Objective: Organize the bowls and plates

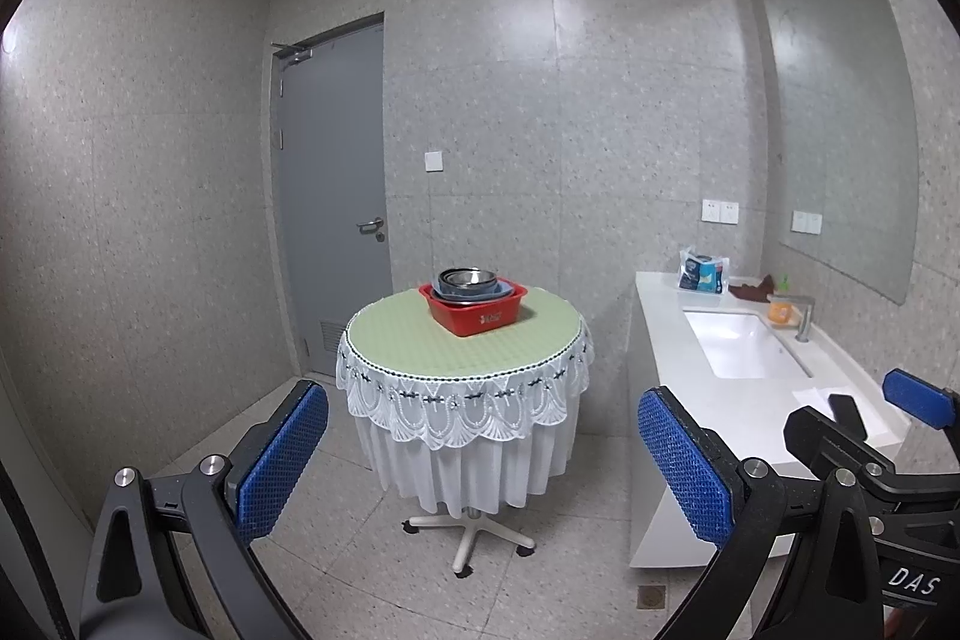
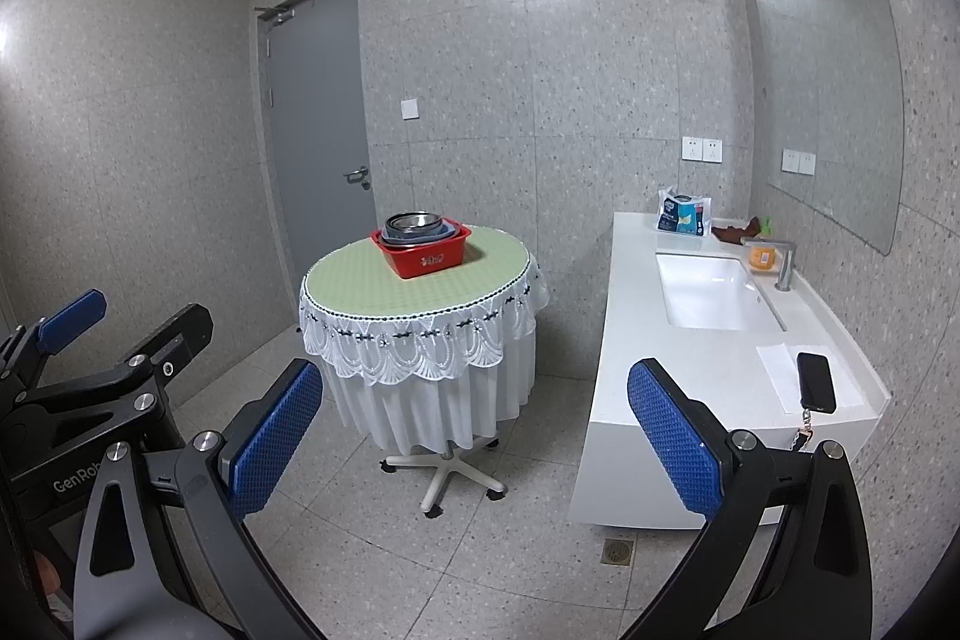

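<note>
You are holding the left gripper (image 1: 483, 451) and the right gripper (image 2: 474, 430) side by side above the floor, both with jaws wide apart and gripping nothing. Well ahead of you, the stack of bowls (image 1: 468, 280) is sitting inside a red tub (image 1: 474, 313) on the round table (image 1: 408, 340), toward its far edge. To your right, a counter (image 2: 636, 328) is carrying a sink (image 2: 708, 298) and a phone (image 2: 816, 381).

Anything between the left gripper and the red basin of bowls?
Only bare floor and the near part of the round table; the left gripper has nothing blocking the red basin, seen in the left wrist view.
</note>
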Demonstrator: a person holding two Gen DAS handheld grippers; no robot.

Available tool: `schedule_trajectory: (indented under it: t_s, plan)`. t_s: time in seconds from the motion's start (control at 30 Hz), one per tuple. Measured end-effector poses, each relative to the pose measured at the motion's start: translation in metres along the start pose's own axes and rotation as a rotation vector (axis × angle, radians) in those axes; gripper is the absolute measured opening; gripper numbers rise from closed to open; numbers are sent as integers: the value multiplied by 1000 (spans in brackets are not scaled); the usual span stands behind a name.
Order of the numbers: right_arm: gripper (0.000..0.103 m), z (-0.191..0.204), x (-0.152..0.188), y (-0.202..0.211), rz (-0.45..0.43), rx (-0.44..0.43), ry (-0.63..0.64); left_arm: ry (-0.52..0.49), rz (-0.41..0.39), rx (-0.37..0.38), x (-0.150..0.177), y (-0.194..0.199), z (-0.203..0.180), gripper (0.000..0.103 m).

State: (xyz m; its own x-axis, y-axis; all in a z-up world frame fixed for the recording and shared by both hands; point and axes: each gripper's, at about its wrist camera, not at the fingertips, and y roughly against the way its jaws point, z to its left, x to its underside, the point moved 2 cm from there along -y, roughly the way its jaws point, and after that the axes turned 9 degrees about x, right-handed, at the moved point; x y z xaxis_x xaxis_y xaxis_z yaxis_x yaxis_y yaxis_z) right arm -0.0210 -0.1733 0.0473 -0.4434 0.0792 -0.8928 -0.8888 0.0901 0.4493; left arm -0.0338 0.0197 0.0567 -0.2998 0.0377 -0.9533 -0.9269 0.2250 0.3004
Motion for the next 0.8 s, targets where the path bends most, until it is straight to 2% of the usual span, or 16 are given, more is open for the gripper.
schedule_trajectory:
  t_s: [0.8]
  plan:
    - [103,4,1,-4,6,6,-21,-12,-3,-8,2,-7,-4,102]
